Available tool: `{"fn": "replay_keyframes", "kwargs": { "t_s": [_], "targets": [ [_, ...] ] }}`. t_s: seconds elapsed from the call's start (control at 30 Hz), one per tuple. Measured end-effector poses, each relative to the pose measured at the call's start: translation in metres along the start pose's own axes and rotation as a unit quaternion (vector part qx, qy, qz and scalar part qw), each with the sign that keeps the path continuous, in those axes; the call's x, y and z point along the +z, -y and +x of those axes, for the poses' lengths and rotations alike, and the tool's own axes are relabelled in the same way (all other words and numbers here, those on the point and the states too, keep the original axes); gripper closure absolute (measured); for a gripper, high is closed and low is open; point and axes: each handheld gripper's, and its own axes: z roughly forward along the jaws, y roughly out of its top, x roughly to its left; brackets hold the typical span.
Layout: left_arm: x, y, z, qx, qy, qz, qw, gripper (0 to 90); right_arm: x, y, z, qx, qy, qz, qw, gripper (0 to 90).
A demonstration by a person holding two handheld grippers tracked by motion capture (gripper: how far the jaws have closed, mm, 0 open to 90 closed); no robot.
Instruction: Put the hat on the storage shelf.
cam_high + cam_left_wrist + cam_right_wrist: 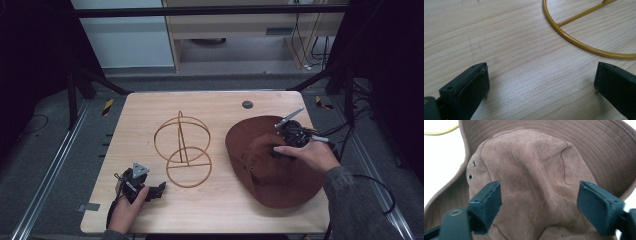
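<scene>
Right now your right hand-held gripper (539, 207) hangs open astride the crown of the brown hat (272, 162) near the table's (220, 210) right edge; closing comes next. Your left hand-held gripper (541, 85) rests open beside the wire stand (182, 150).

Camera layout: one fixed overhead, one on each gripper.

High view looks forward and down over the whole table (150, 115). Left gripper view sits low and close to the tabletop, catching the wire stand (574, 41) base ring, shared with the high view. Right gripper view looks closely down on the brown hat (529, 175), likewise shared.
</scene>
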Motion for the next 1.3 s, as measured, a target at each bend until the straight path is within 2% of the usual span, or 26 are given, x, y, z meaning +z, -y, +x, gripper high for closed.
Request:
{"fn": "replay_keyframes", "kwargs": {
  "t_s": [0.1,0.17,0.23,0.27,0.3,0.4,0.43,0.5,0.53,0.57,0.67,0.77,0.87,0.9,1.17,1.3],
  "targets": [
    [0.000,0.000,0.000,0.000,0.000,0.000,1.0000,0.0,0.008,0.001,-0.003,0.008,-0.009,0.003,0.9999,32.2],
    [0.000,0.000,0.000,0.000,0.000,0.000,1.0000,0.0,0.010,0.002,-0.003,0.011,-0.012,0.004,0.9999,34.1],
    [0.000,0.000,0.000,0.000,0.000,0.000,1.0000,0.0,0.013,0.004,-0.005,0.019,-0.016,0.001,0.9997,42.5],
    [0.000,0.000,0.000,0.000,0.000,0.000,1.0000,0.0,0.013,0.004,-0.005,0.019,-0.016,0.001,0.9997,42.5],
    [0.000,0.000,0.000,0.000,0.000,0.000,1.0000,0.0,0.013,0.005,-0.006,0.021,-0.023,0.000,0.9995,48.4],
    [0.000,0.000,0.000,0.000,0.000,0.000,1.0000,0.0,0.014,0.006,-0.006,0.020,-0.025,-0.001,0.9995,58.6],
    [0.000,0.000,0.000,0.000,0.000,0.000,1.0000,0.0,0.014,0.006,-0.006,0.020,-0.025,-0.001,0.9995,58.6],
    [0.000,0.000,0.000,0.000,0.000,-0.001,1.0000,0.0,0.014,0.007,-0.007,0.023,-0.030,0.000,0.9993,66.9],
    [0.000,0.000,0.000,0.000,0.000,-0.001,1.0000,0.0,0.014,0.007,-0.007,0.023,-0.030,0.000,0.9993,66.9],
    [0.000,0.000,0.000,0.000,0.000,0.000,1.0000,0.0,0.014,0.008,-0.007,0.025,-0.033,0.002,0.9991,73.4],
    [0.000,0.000,0.000,0.000,0.000,0.000,1.0000,0.0,0.014,0.009,-0.009,0.022,-0.040,0.001,0.9990,78.6],
    [0.000,0.000,0.000,0.000,0.000,0.000,1.0000,0.0,0.013,0.012,-0.011,0.032,-0.053,-0.009,0.9980,86.1],
    [0.000,0.000,0.000,0.000,0.000,0.000,1.0000,0.0,0.010,0.013,-0.013,0.036,-0.057,-0.015,0.9976,87.8],
    [0.000,0.000,0.000,0.000,0.000,0.000,1.0000,0.0,0.007,0.015,-0.014,0.039,-0.058,-0.026,0.9972,88.5],
    [0.000,0.000,0.000,0.000,0.000,0.000,1.0000,0.0,-0.005,0.018,-0.014,0.035,-0.062,-0.056,0.9959,88.9],
    [0.000,0.000,0.000,0.000,0.000,0.000,1.0000,0.0,-0.022,0.016,-0.014,0.031,-0.062,-0.081,0.9943,89.0]
  ]
}}
